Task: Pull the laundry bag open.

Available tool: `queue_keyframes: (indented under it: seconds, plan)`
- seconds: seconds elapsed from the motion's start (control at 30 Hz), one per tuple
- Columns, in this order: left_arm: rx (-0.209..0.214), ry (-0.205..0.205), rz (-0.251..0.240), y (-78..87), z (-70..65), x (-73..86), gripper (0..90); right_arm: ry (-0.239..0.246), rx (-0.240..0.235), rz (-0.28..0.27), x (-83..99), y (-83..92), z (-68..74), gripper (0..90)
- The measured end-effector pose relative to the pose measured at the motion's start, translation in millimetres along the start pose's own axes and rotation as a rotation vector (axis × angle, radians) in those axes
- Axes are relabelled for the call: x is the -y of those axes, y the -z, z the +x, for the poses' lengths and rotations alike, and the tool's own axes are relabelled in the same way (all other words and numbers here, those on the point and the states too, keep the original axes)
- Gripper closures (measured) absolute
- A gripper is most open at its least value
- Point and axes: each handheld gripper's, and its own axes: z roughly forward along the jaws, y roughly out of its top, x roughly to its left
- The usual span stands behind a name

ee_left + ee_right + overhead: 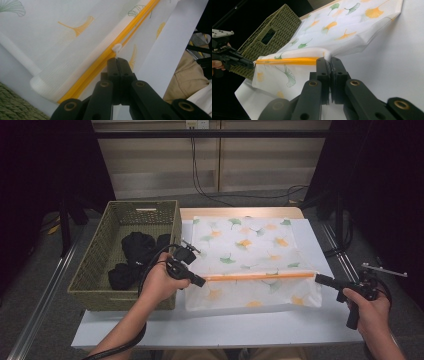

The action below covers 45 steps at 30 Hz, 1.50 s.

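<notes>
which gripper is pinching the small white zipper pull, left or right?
The left gripper: its shut jaws clamp the white zipper pull on the orange zipper. The right gripper pinches the leaf-print fabric bag's end.

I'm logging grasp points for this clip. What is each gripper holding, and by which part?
Left gripper pinches the white zipper pull of the leaf-print bag. Right gripper clamps the bag's edge at the zipper's other end.

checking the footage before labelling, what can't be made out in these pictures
- Dark items in the green basket, high view: too dark and bunched to identify.
- Contents of the ginkgo-print bag: hidden by its own fabric.
- What the left tongs pinch by the white zipper pull: covered by the shut tips.
- Right tongs grip on the bag's end: tips hide it.
</notes>
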Motion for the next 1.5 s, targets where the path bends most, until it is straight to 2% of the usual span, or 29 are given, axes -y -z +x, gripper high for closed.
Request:
queue_keyframes:
  seconds: [0.03, 0.1, 0.17, 0.2, 0.23, 0.27, 0.4, 0.47, 0.6, 0.63, 0.67, 0.8, 0.83, 0.9, 1.0, 1.2, 1.3, 1.5]
  plan:
    - [-0.004, 0.007, -0.008, -0.4, 0.0, 0.6, 90.0, 0.000, -0.001, -0.001, -0.1, 0.1, 0.0, 87.2]
    - [-0.003, 0.011, 0.004, 2.0, 1.3, 1.3, 90.0, -0.002, 0.001, 0.001, 0.0, 0.4, 0.3, 87.3]
    - [-0.008, 0.015, -0.011, 3.2, 2.8, 3.2, 90.0, -0.004, 0.001, 0.001, 0.1, 0.9, 0.2, 87.2]
    - [-0.006, 0.018, -0.002, 5.1, 4.1, 3.7, 90.0, -0.005, 0.002, 0.001, 0.2, 0.8, -0.1, 87.2]
    - [-0.010, 0.032, -0.024, 4.9, 4.1, 4.6, 90.0, -0.005, 0.003, 0.001, 0.4, 0.9, -0.4, 87.2]
    - [-0.010, 0.018, -0.005, 7.3, 5.7, 4.4, 90.0, -0.005, 0.002, 0.001, 0.5, 0.9, -0.5, 87.2]
    - [-0.009, 0.034, -0.019, 10.3, 5.7, 5.3, 90.0, -0.005, -0.002, 0.000, 0.0, 0.6, -0.2, 87.2]
    - [-0.009, 0.022, -0.013, 11.7, 7.3, 5.5, 90.0, 0.001, 0.000, 0.000, -0.1, 0.2, 0.1, 87.2]
    - [-0.027, 0.035, -0.012, 13.8, 9.3, 8.2, 90.0, 0.001, 0.004, 0.004, 0.1, -0.5, 1.0, 87.2]
    - [-0.073, 0.038, -0.011, 14.5, 7.9, 8.9, 90.0, 0.004, 0.006, 0.001, 0.1, 0.0, 0.6, 87.2]
    - [-0.027, 0.042, -0.016, 15.8, 10.9, 10.1, 90.0, 0.007, 0.005, 0.001, 0.0, 0.2, -0.2, 87.2]
    - [-0.031, 0.045, -0.013, 20.5, 13.6, 13.0, 90.0, -0.002, 0.010, -0.002, 0.2, 0.7, -1.1, 87.2]
    - [-0.023, 0.043, 0.001, 21.5, 13.9, 12.9, 90.0, -0.003, 0.009, -0.002, 0.2, 0.6, -1.1, 87.2]
    - [-0.033, 0.053, -0.012, 21.2, 13.5, 13.6, 90.0, -0.001, 0.011, 0.000, -0.1, 1.3, -0.9, 87.2]
    - [-0.041, 0.060, -0.007, 23.3, 12.9, 13.2, 90.0, -0.001, 0.016, -0.006, -0.5, 1.7, -0.8, 87.2]
    - [-0.030, 0.050, -0.008, 24.0, 14.6, 14.2, 90.0, 0.004, 0.024, -0.003, -0.6, 3.1, -2.3, 87.2]
    - [-0.029, 0.065, 0.003, 24.7, 15.4, 15.2, 90.0, 0.006, 0.029, 0.000, -0.2, 3.2, -2.9, 87.2]
    - [-0.029, 0.071, -0.016, 22.9, 15.3, 16.8, 90.0, 0.006, 0.021, -0.003, -0.4, 3.9, -2.7, 87.2]
